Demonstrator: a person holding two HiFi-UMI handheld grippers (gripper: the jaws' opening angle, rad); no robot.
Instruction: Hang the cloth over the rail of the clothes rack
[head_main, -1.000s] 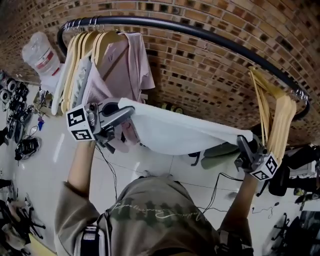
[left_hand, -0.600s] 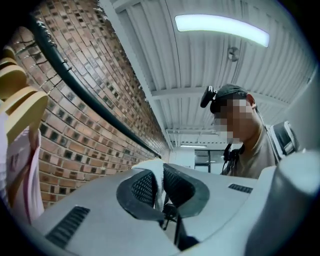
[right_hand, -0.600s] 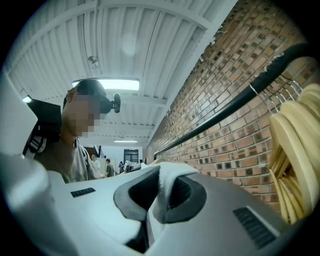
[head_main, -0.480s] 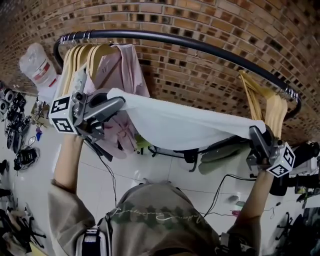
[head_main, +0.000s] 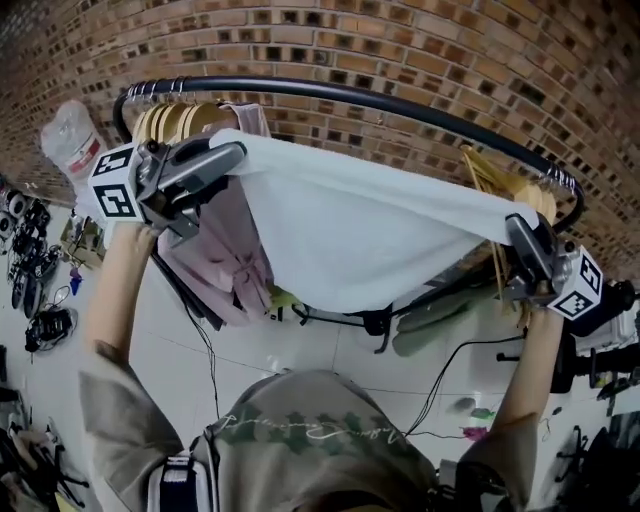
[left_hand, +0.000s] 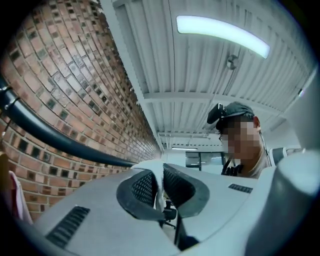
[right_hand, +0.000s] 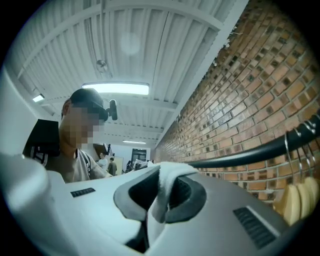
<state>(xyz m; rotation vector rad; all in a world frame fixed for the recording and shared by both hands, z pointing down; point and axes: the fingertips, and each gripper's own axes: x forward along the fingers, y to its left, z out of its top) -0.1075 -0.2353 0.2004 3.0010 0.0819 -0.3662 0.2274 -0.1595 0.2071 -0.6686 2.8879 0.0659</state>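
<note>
A white cloth (head_main: 370, 235) is stretched between my two grippers, just below and in front of the black rail (head_main: 400, 103) of the clothes rack. My left gripper (head_main: 238, 152) is shut on the cloth's left corner, close under the rail's left end. My right gripper (head_main: 517, 226) is shut on the right corner, near the rail's right end. In the left gripper view the cloth edge (left_hand: 159, 187) is pinched between the pads, with the rail (left_hand: 55, 140) at the left. In the right gripper view the cloth (right_hand: 162, 192) bulges between the jaws and the rail (right_hand: 260, 150) runs at the right.
Wooden hangers (head_main: 175, 118) and a pink garment (head_main: 225, 250) hang at the rail's left end; more wooden hangers (head_main: 500, 185) hang at the right. A brick wall (head_main: 400, 50) stands behind the rack. Cables and gear litter the floor (head_main: 40, 290).
Both grippers have risen with the cloth, from well below the rail to nearly its height. The cloth is spread wider and tauter between them.
</note>
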